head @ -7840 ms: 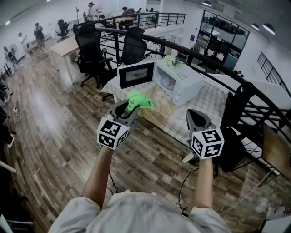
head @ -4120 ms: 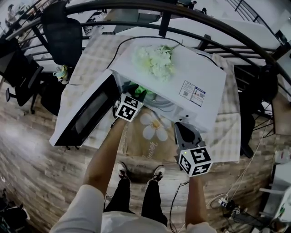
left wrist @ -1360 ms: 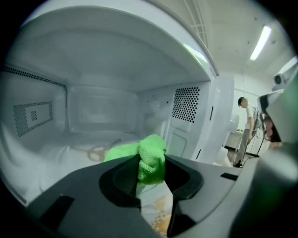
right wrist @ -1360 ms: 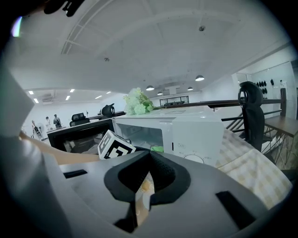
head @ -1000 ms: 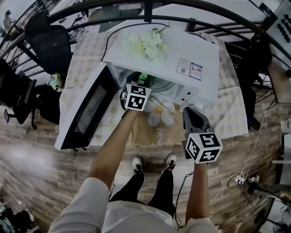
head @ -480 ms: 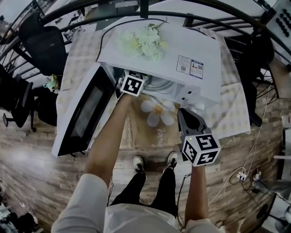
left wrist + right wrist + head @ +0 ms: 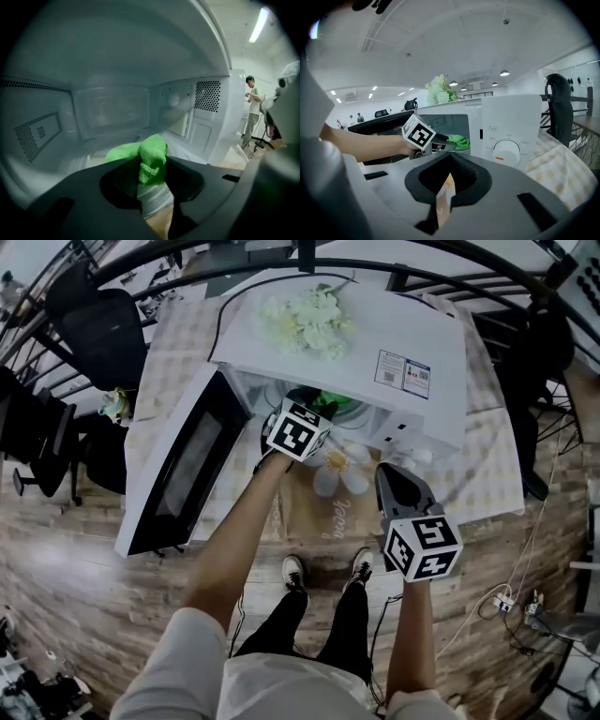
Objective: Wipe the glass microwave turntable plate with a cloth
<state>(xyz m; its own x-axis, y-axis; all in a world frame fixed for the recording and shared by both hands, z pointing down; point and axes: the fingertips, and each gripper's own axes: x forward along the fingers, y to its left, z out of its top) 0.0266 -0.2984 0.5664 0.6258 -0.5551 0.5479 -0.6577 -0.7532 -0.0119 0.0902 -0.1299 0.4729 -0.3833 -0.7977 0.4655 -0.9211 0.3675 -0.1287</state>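
Two hand-held grippers, one working. My left hand-held gripper [image 7: 152,174] pinches the cloth [image 7: 152,157] and reaches inside the microwave [image 7: 375,324] to press it on the plate [image 7: 93,158], I judge. My right hand-held gripper [image 7: 398,486] hangs closed and empty over the worktop [image 7: 469,493], out of the way.

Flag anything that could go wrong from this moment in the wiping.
1. The left gripper pinches the green cloth into a small wad inside the microwave, so its hard fingers may scrape the inside rather than the cloth wiping it.
2. The right gripper hangs outside, shut and empty. Nothing steadies the microwave, and a hard push could shake the flowers lying on top.
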